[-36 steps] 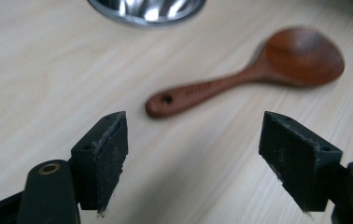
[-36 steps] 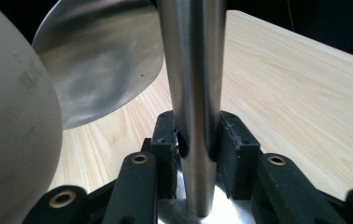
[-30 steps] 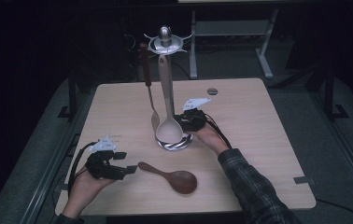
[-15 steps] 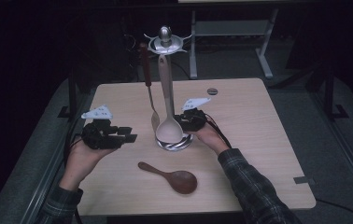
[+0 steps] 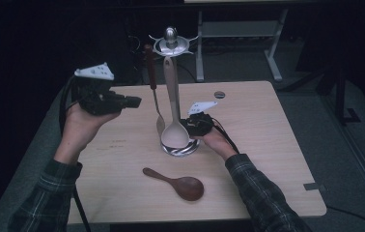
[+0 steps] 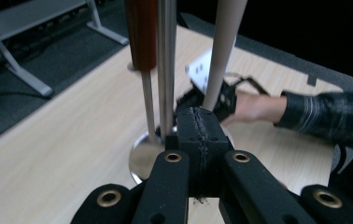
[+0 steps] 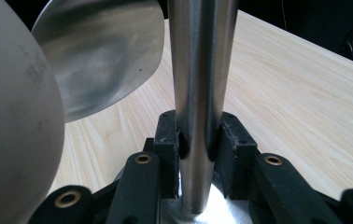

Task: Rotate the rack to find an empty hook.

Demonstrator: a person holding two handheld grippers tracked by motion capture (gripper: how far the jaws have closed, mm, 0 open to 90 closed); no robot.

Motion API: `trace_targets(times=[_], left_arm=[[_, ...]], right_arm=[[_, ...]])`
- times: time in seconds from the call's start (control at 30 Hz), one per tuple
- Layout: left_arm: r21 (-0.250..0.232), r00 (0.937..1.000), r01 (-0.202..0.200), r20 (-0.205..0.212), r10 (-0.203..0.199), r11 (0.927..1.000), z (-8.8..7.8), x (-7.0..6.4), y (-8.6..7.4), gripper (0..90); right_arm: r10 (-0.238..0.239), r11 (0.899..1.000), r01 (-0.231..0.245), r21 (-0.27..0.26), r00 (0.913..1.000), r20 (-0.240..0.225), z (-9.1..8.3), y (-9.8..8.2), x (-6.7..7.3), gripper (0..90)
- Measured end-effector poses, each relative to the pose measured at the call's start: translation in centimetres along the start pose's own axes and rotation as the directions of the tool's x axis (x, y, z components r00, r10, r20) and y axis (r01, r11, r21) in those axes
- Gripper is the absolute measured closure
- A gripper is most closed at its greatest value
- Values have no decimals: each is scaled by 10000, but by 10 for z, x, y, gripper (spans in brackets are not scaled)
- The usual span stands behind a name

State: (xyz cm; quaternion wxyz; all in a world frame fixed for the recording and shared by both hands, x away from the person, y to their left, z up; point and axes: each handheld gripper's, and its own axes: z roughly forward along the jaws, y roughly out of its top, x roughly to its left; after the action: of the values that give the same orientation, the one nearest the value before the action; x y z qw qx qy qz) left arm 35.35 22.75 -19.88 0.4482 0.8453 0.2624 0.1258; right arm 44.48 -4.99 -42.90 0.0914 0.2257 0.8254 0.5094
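Note:
A metal utensil stand (image 5: 171, 72) rises from a round base (image 5: 189, 149) at the table's middle. From its top hang a beige ladle (image 5: 174, 134) and a metal spoon with a red-brown handle (image 5: 148, 65). My right gripper (image 5: 190, 126) is shut on the stand's pole (image 7: 198, 70) low down, pads pressed on both sides. My left gripper (image 5: 136, 101) is held high at the left of the stand. Its jaws have just been closing and now meet (image 6: 200, 123) with nothing between them. A dark wooden spoon (image 5: 179, 184) lies flat on the table in front of the stand.
A small dark disc (image 5: 219, 94) sits near the table's far edge. A metal frame with legs (image 5: 272, 53) stands on the dark floor behind the wooden table (image 5: 267, 145). The left gripper's cable (image 5: 77, 203) hangs down at the table's left edge.
My left gripper has risen from the table near the wooden spoon's handle to the height of the hanging handles, and its jaws have shut empty. The right gripper and the wooden spoon have stayed put.

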Motion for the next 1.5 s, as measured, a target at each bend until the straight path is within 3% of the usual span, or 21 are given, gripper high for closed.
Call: trace_targets(times=[0.3, 0.6, 0.87, 1.13, 1.5], left_arm=[[-444, 9984, -545, 89, 550, 9975, -13, -3, 53, 899], [-556, 9961, -881, -103, 877, 9946, -9, -5, 84, 899], [-420, 9929, -946, -757, 912, 9946, -6, 0, 96, 899], [-194, 9888, -1088, -1043, 1063, 9939, -5, 3, 98, 899], [-153, 9870, -743, -1438, 713, 9971, 3, 20, 100, 900]], right_arm=[[-69, 10000, 69, 29, 10000, 34, 0, 0, 1, 718], [-187, 9998, 185, 104, 9997, 183, 0, 1, 3, 723], [-184, 9998, 182, 104, 9997, 175, 0, 1, 3, 723], [-196, 9998, 194, 91, 9995, 228, 0, 1, 3, 724], [-244, 9997, 242, 71, 9995, 206, 0, 1, 3, 725]])
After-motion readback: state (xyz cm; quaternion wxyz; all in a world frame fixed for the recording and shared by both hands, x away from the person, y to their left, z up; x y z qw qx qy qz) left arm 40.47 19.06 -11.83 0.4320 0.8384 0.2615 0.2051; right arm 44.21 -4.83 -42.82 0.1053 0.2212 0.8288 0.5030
